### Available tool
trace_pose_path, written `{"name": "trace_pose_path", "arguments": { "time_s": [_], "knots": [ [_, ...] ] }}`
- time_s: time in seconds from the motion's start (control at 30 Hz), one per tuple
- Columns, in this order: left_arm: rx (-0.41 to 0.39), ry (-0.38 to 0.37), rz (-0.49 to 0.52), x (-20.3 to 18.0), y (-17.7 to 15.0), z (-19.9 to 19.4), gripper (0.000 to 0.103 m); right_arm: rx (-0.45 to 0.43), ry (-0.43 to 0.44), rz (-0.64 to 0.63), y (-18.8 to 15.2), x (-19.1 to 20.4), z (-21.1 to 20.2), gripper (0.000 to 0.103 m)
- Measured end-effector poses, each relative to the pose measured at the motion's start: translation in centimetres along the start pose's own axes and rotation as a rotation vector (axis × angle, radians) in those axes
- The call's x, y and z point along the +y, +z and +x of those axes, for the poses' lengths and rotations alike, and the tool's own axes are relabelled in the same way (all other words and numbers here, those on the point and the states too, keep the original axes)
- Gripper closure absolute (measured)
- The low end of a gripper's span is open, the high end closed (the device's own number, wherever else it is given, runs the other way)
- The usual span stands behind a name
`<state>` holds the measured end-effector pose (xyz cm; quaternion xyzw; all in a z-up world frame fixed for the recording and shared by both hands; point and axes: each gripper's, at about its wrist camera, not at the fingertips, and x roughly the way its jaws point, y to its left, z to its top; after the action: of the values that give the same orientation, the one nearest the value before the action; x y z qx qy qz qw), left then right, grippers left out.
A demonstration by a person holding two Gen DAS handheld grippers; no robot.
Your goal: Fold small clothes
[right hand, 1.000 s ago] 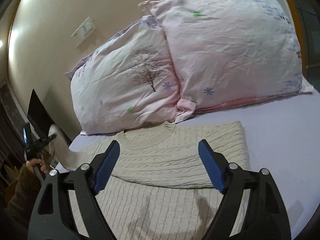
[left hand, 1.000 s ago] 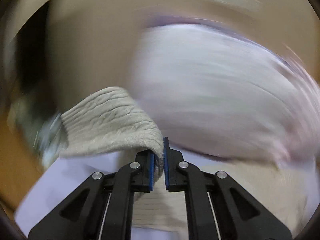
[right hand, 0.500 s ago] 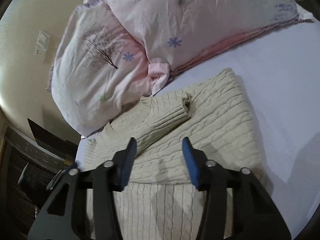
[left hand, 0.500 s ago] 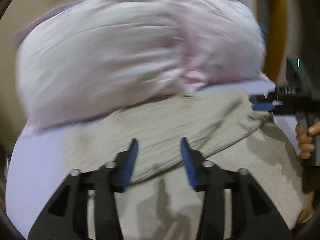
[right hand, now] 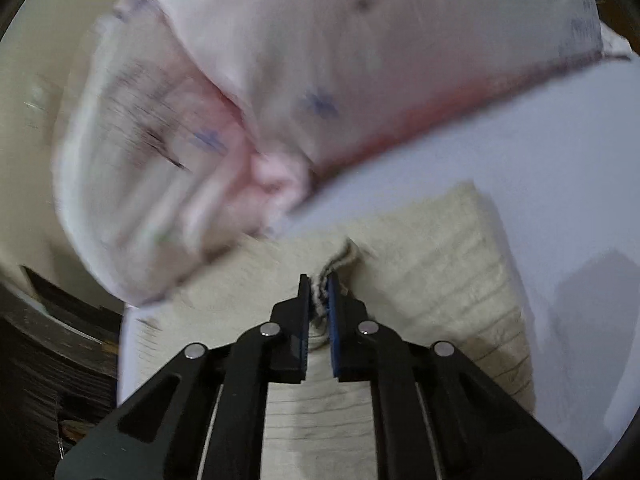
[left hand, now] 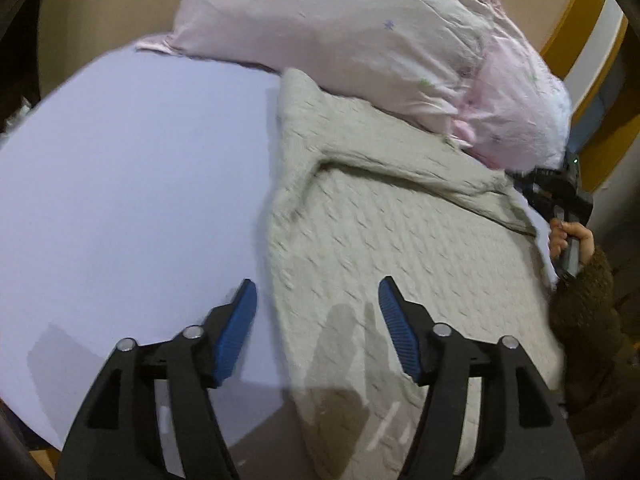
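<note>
Left gripper spread wide, holding nothing, above the cream cable-knit sweater, which lies flat on the lavender bedsheet, its sleeve folded across it. Right gripper pinches the sweater's sleeve cuff. Pale pink printed pillows lie beyond both grippers, w/ sweater's top edge against them

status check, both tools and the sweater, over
Left tool open, empty, above the cable-knit sweater. Right tool shut on the sleeve cuff. Sweater flat on the lavender sheet, its top against the pink pillows.
</note>
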<state>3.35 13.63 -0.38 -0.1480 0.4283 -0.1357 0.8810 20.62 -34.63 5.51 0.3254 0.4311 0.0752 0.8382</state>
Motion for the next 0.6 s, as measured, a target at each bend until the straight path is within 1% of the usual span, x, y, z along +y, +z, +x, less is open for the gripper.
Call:
{"name": "trace_pose_path", "arguments": {
  "time_s": [0.03, 0.07, 0.1, 0.13, 0.17, 0.2, 0.27, 0.3, 0.33, 0.37, 0.43, 0.47, 0.5, 0.53, 0.6],
  "knots": [
    [0.000, -0.012, 0.005, -0.2, -0.3, -0.2, 0.038, -0.046, 0.028, -0.005, 0.2, 0.4, -1.8, 0.096],
    [0.002, -0.017, 0.012, -0.3, -0.4, -0.2, 0.038, -0.076, 0.037, -0.010, 0.3, 0.6, -3.1, 0.096],
    [0.002, -0.017, 0.022, -0.4, -0.7, -0.2, 0.037, -0.105, 0.025, -0.014, 0.2, 0.6, -4.3, 0.096],
    [0.003, -0.018, 0.035, -0.8, -0.9, -0.1, 0.037, -0.125, -0.007, -0.014, -0.1, 0.4, -5.2, 0.096],
    [0.006, -0.026, 0.040, -1.0, -1.1, -0.2, 0.036, -0.125, -0.072, -0.024, -0.6, 0.1, -5.7, 0.095],
    [0.009, -0.036, 0.039, -1.0, -1.2, -0.3, 0.036, -0.097, -0.151, -0.041, -1.2, -0.3, -5.8, 0.090],
    [0.016, -0.070, 0.030, -1.2, -1.6, -0.4, 0.036, -0.033, -0.209, -0.038, -2.5, -1.3, -6.3, 0.080],
    [0.017, -0.083, 0.027, -1.2, -1.8, -0.6, 0.036, -0.011, -0.214, -0.042, -3.2, -1.4, -7.0, 0.063],
    [0.017, -0.097, 0.023, -1.2, -2.0, -0.7, 0.036, -0.001, -0.214, -0.053, -4.0, -1.6, -8.0, 0.049],
    [0.017, -0.122, 0.014, -1.1, -2.4, -0.9, 0.037, 0.004, -0.218, -0.069, -5.2, -1.8, -9.4, 0.048],
    [0.008, -0.166, -0.003, -1.0, -3.2, -1.2, 0.038, 0.061, -0.213, -0.072, -7.6, -2.7, -11.5, 0.051],
    [-0.002, -0.205, -0.017, -0.8, -3.8, -1.3, 0.042, 0.091, -0.195, -0.057, -8.2, -3.3, -12.4, 0.055],
    [0.000, -0.230, -0.030, -0.6, -4.2, -1.4, 0.047, 0.125, -0.168, -0.039, -9.2, -3.8, -12.9, 0.064],
    [0.002, -0.251, -0.041, -0.6, -4.6, -1.4, 0.050, 0.154, -0.138, -0.019, -10.5, -4.5, -13.5, 0.070],
    [0.002, -0.315, -0.078, -0.2, -6.1, -1.8, 0.060, 0.209, -0.071, 0.014, -13.6, -4.9, -14.6, 0.072]
  ]
}}
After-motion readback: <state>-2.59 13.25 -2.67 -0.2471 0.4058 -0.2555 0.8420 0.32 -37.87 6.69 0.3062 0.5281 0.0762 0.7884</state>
